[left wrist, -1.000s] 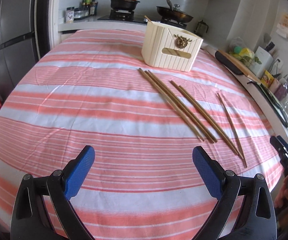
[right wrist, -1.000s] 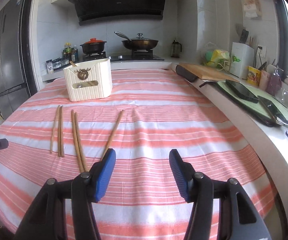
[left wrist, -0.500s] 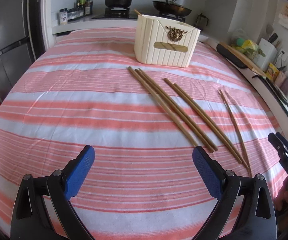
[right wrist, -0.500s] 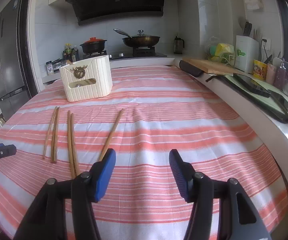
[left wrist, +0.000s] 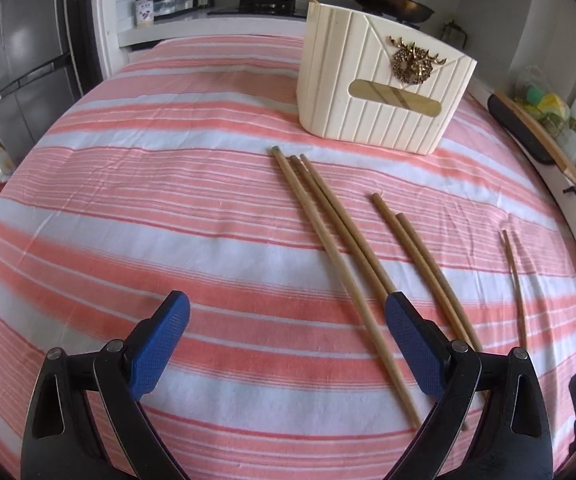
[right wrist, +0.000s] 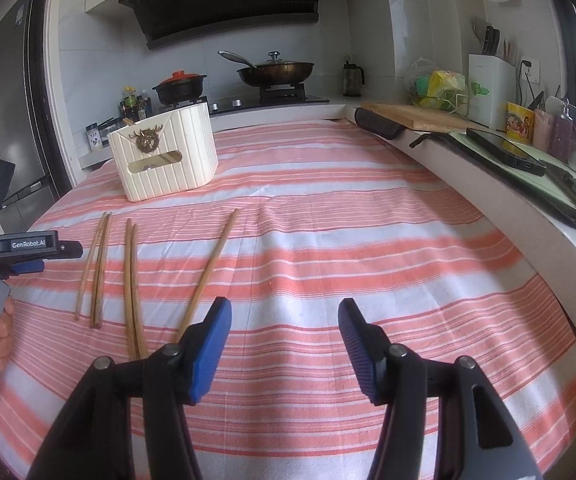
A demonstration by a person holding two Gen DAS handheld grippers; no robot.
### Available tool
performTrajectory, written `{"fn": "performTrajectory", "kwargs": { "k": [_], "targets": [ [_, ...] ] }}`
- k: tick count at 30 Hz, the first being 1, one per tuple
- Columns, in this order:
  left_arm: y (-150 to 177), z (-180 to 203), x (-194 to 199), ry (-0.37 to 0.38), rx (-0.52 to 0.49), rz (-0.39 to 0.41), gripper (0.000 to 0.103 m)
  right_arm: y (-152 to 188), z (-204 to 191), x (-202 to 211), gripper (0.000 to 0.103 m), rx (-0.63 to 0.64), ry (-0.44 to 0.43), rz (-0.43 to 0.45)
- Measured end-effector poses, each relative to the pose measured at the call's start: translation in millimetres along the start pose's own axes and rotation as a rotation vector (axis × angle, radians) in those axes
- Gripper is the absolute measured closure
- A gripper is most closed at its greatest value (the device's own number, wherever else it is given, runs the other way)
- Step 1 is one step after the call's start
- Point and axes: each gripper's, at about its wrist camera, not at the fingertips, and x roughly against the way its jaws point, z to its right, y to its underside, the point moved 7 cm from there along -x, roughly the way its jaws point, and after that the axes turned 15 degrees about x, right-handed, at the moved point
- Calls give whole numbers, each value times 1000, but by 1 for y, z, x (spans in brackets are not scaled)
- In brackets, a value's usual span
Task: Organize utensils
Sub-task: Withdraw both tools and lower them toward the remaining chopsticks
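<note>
Left hand-held gripper gaping, chopsticks, holder beyond

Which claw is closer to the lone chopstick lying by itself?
Right. The right claw is open with its left pad right at the lone chopstick's near end. The left claw is open by the bunch of three, farther off.

I see wooden chopsticks lying flat on the striped cloth, loosely parallel, in three groups: three close together on the left, a pair beside them, one thin stick well apart on the right; beyond them stands the cream ribbed holder, upright, a gold deer emblem on its front, one stick poking from its top.
</note>
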Motion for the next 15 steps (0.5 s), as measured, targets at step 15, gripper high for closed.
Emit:
{"fn": "performTrajectory", "kwargs": {
  "k": [15],
  "targets": [
    [-7, -11, 2, 71, 42, -63, 37, 1, 2, -1, 46, -18, -6, 7]
  ]
}}
